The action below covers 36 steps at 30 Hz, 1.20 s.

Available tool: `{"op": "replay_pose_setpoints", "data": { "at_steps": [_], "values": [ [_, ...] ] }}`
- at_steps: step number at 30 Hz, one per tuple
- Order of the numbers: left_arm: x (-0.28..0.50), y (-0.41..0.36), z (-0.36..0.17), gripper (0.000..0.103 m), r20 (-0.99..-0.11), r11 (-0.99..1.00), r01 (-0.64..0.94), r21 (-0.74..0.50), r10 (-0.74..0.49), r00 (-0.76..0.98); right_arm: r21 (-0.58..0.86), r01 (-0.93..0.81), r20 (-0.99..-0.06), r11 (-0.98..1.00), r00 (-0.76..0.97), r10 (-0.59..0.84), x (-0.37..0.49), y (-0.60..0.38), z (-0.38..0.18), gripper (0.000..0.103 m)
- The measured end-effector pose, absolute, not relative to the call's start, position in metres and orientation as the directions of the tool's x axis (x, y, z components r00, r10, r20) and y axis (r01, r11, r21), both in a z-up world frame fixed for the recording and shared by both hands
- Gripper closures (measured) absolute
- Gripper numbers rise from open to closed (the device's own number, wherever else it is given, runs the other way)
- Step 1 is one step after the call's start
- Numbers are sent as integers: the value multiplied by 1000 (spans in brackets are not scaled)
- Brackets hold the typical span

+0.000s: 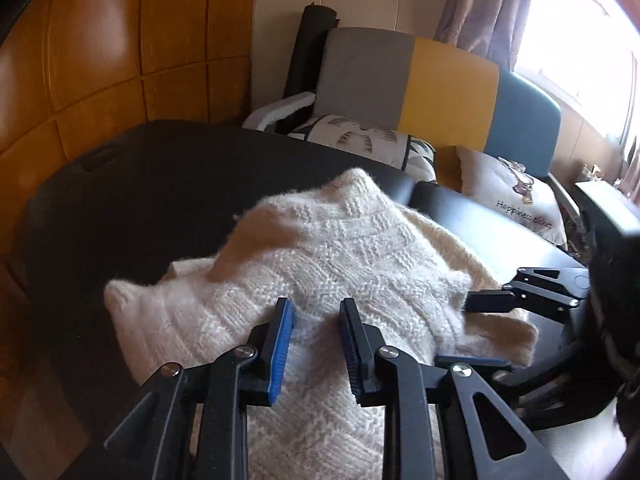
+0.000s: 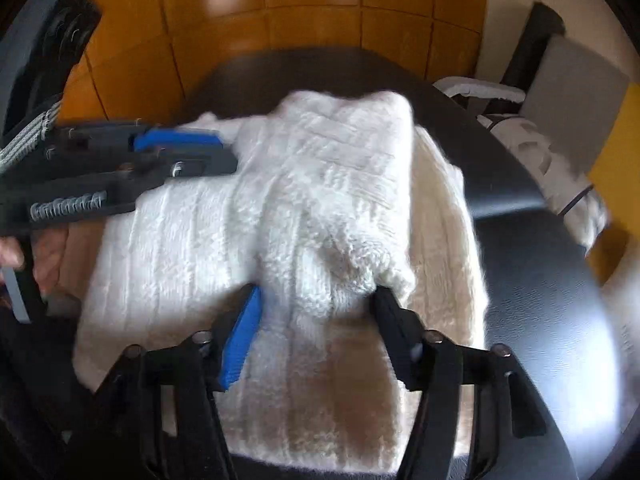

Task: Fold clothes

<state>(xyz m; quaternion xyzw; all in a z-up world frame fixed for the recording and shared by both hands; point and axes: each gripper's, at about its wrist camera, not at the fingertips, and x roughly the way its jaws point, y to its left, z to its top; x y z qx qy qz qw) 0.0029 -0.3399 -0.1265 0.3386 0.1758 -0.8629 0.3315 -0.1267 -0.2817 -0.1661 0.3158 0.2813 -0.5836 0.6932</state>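
Working somewhere in the middle of a fold, judging by the lie of the cloth. Keeping both pairs of fingers over the cream knit sweater [image 1: 320, 248], lying on the black table [image 1: 140, 184] directly beneath and ahead of the fingertips, doubled over itself with a thick ridge running away from them.

Hovering the left gripper [image 1: 316, 336] above the near part of the knit, holding its fingers apart and pressing on nothing, with only wool showing in the gap below. Straddling the raised ridge with the right gripper [image 2: 316, 320], spreading its fingers wider; letting the fold lie between them and brush the right-hand finger, seemingly without squeezing it, though blurring there is leaving some doubt.

Probably needing next to take a fresh hold on a free edge, or to press the ridge flat, before carrying another layer across. Reaching for the sweater's loose corner, sitting left of the left fingers, looks the likeliest start.

Leaving bare table left of the left fingers and right of the right fingers, so sliding outward seems easy. Crowding the middle, though: bringing the two grippers close together, side by side over the knit. Watching the table's curved rim beyond the fingertips, with the sofa [image 1: 440, 80] and its cushions [image 1: 512, 196] sitting just past it.
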Motion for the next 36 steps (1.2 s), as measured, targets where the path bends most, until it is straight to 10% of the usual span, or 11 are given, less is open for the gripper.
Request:
{"op": "replay_pose_setpoints", "data": {
  "at_steps": [12, 36],
  "values": [
    [51, -341, -111, 77, -687, -517, 836, -183, -540, -485, -34, 987, -712, 157, 86, -697, -113, -287, -105, 40],
    [78, -313, -136, 72, -737, -544, 817, -192, -470, -486, 71, 976, -815, -207, -63, -576, -79, -270, -157, 28]
  ]
}}
